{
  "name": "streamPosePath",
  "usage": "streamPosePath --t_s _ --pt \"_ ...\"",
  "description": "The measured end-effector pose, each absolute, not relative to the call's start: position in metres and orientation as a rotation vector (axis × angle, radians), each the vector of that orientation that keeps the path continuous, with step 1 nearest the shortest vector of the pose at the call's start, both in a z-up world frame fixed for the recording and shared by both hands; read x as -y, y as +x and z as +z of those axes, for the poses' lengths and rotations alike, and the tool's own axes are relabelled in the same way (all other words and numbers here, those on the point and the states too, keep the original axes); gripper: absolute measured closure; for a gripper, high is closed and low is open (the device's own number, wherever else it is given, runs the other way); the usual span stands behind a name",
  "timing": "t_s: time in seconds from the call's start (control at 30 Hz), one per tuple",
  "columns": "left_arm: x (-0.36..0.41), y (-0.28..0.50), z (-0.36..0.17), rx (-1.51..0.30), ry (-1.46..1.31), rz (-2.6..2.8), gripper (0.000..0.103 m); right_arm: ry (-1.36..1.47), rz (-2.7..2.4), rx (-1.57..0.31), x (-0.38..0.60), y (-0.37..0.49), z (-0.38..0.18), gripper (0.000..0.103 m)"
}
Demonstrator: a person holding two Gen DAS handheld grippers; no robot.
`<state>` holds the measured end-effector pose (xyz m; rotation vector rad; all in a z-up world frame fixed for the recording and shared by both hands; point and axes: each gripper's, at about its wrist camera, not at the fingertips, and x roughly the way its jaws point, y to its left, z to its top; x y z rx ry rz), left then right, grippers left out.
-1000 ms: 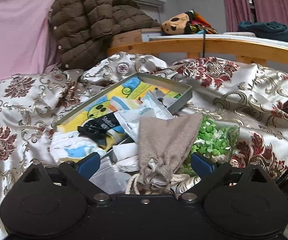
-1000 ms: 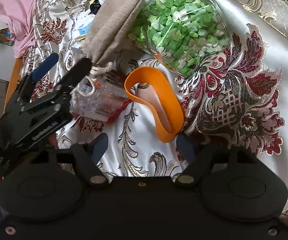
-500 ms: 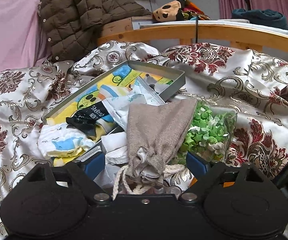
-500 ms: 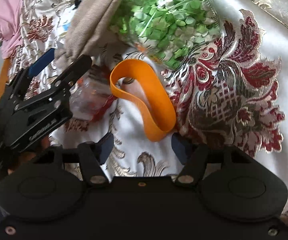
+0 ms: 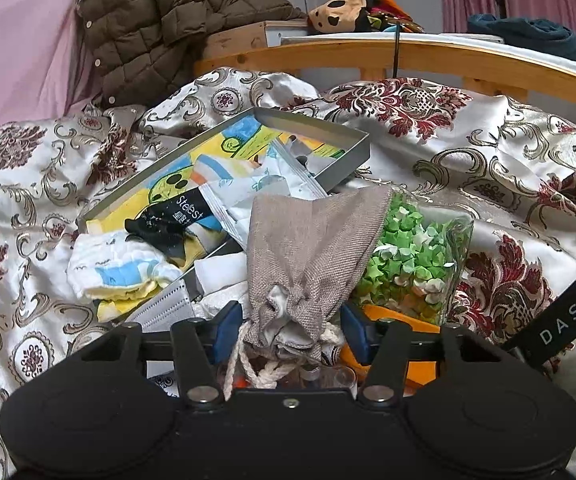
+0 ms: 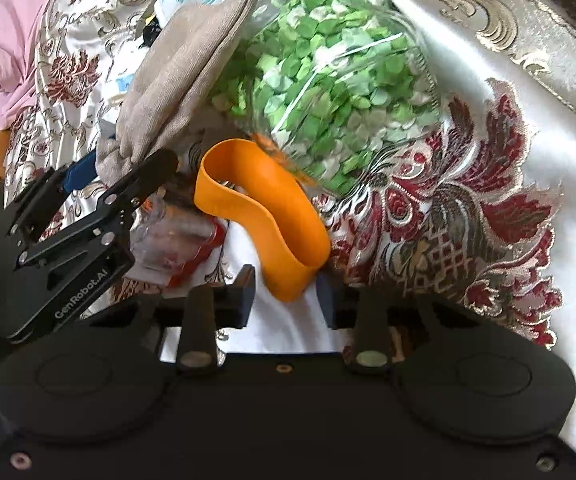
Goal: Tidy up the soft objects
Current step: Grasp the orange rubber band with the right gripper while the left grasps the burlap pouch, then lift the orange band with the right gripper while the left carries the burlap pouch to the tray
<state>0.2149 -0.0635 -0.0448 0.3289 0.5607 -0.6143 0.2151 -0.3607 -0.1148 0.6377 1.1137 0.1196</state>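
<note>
A grey-brown drawstring pouch (image 5: 307, 248) lies on the bed against a clear bag of green paper stars (image 5: 411, 264). My left gripper (image 5: 291, 328) is open, its blue pads on either side of the pouch's gathered neck. In the right wrist view the pouch (image 6: 180, 80) and star bag (image 6: 335, 80) lie ahead. An orange rubber band loop (image 6: 264, 216) lies just in front of my right gripper (image 6: 286, 294), which is open with the loop's near end between its fingers. The left gripper (image 6: 88, 216) shows there at the left.
A grey metal tray (image 5: 323, 128) holds a colourful card, wrappers and a black packet. Folded cloths (image 5: 116, 268) and a face mask (image 5: 168, 304) lie beside it. A clear plastic box with red parts (image 6: 176, 244) sits by the pouch. A wooden bed rail (image 5: 447, 60) stands behind.
Both grippers moved forward. The left one now straddles the pouch's neck and its jaws have narrowed. The right one has narrowed around the near end of the orange loop.
</note>
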Motion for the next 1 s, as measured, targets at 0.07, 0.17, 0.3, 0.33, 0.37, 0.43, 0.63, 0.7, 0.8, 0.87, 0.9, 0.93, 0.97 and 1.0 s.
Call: streamPosePath --t_s 0.07,0.17,0.3,0.33,0.37,0.43,0.63,0.7,0.8,0.87,0.9,0.93,0.97,1.0 --pt "0.063 0.215 -0.044 -0.566 0.318 -0.614 0.047 0.654 0.118 -1.112 0.368 0.21 -0.114 0.077" --pt "0.062 0.216 -0.044 -0.571 0.311 -0.609 0.047 0.651 0.094 -1.113 0.371 0.209 -0.116 0.077" --pt "0.062 0.216 -0.044 -0.573 0.306 -0.607 0.047 0.683 0.082 -1.117 0.379 0.208 -0.12 0.076" --pt "0.062 0.216 -0.044 -0.573 0.307 -0.607 0.047 0.694 0.081 -1.116 0.381 0.208 -0.121 0.075" --pt "0.062 0.216 -0.044 -0.574 0.305 -0.607 0.047 0.704 0.082 -1.114 0.382 0.207 -0.122 0.074" --pt "0.061 0.216 -0.044 -0.576 0.3 -0.608 0.047 0.723 0.082 -1.104 0.387 0.206 -0.122 0.072" --pt "0.059 0.219 -0.044 -0.587 0.271 -0.609 0.052 0.757 0.063 -1.074 0.39 0.208 -0.118 0.067" --pt "0.059 0.219 -0.045 -0.588 0.268 -0.609 0.053 0.774 0.037 -1.071 0.393 0.211 -0.122 0.068" --pt "0.06 0.217 -0.045 -0.579 0.271 -0.601 0.055 0.813 0.005 -1.068 0.399 0.215 -0.128 0.073" --pt "0.061 0.216 -0.044 -0.577 0.265 -0.597 0.057 0.807 -0.008 -1.068 0.401 0.214 -0.13 0.082" --pt "0.061 0.215 -0.044 -0.575 0.261 -0.596 0.057 0.801 -0.015 -1.067 0.402 0.213 -0.131 0.085" --pt "0.061 0.214 -0.043 -0.571 0.261 -0.597 0.058 0.8 -0.018 -1.066 0.403 0.213 -0.131 0.089" --pt "0.062 0.213 -0.042 -0.565 0.265 -0.597 0.059 0.801 -0.019 -1.063 0.404 0.212 -0.131 0.091" --pt "0.063 0.211 -0.041 -0.556 0.272 -0.596 0.059 0.801 -0.014 -1.061 0.403 0.211 -0.132 0.092"
